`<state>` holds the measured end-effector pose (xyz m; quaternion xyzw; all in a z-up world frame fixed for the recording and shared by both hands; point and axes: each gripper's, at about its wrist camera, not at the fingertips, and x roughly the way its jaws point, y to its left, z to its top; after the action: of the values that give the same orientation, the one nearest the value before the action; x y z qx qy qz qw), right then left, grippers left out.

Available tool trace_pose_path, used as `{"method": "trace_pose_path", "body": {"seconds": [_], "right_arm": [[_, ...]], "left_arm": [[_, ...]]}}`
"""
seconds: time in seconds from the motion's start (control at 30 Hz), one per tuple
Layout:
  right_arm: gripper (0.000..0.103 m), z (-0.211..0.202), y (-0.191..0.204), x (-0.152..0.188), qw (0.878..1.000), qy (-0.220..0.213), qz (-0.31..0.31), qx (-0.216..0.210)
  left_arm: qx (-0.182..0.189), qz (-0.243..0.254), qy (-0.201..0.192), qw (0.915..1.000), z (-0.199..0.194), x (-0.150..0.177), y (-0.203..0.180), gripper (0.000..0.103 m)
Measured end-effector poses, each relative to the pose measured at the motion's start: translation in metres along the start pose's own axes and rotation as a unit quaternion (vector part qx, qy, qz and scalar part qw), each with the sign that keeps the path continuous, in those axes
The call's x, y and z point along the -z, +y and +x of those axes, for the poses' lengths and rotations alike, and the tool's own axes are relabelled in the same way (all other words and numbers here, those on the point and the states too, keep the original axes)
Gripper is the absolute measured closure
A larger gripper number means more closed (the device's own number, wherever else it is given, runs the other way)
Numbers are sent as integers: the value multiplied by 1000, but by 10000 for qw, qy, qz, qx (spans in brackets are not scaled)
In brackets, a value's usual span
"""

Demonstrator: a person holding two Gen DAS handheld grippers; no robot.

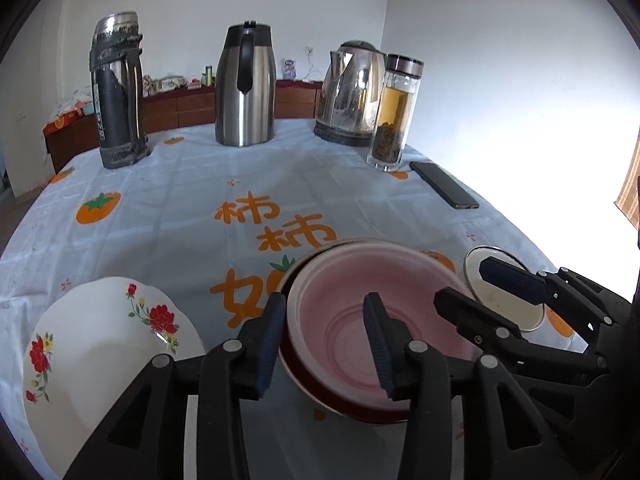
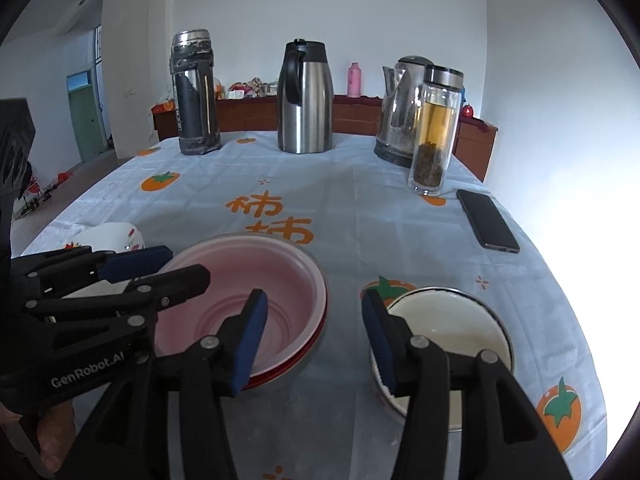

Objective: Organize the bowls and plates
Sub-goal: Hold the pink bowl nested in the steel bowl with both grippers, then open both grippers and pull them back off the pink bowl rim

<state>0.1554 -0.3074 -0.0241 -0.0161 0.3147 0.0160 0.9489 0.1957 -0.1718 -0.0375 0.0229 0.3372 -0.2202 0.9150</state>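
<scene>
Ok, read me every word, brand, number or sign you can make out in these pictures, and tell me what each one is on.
"GenRobot.AI": white lettering on the black left gripper.
"柿柿": large orange characters printed on the pale blue persimmon-print tablecloth; a third orange character below is cut off by the pink plastic bowl.
Vertical print on the battered black and steel thermos flask: too blurred to read.
Nothing else legible.

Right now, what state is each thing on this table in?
Pink bowl: upright, empty, nested in a red bowl.
Floral plate: empty.
White enamel bowl: upright, empty.
Glass tea bottle: capped, tea inside.
Phone: screen dark.
Left gripper: open, astride the pink bowl's rim.
Right gripper: open.
</scene>
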Motion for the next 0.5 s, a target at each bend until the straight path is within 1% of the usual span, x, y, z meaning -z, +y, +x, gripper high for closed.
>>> {"method": "trace_pose_path", "body": {"seconds": [0.03,0.07,0.1,0.13,0.17,0.2,0.33,0.5], "right_arm": [[52,-3,-1,0,10000,-31,5,29],[52,-5,-2,1,10000,-59,14,39],[49,-7,-4,1,9999,-94,35,34],[46,-9,-5,1,9999,-124,58,21],[40,-10,-6,2,9999,-144,59,16],[38,-12,-6,2,9998,-168,44,15],[38,-16,-3,5,9997,-223,-84,20],[38,-20,-9,9,9996,-280,-35,26]], "left_arm": [[-162,14,-84,9998,-2,-1,0,40],[-260,2,-157,9995,-3,-1,2,35],[-289,-40,-200,9994,-4,-1,4,28],[-256,-116,-214,9994,-4,-2,7,26],[-204,-173,-200,9994,-4,-2,9,25],[-175,-198,-179,9995,-3,-2,10,25],[-266,-76,-164,9995,0,0,7,25],[-297,-48,-175,9994,0,1,6,25]]}}
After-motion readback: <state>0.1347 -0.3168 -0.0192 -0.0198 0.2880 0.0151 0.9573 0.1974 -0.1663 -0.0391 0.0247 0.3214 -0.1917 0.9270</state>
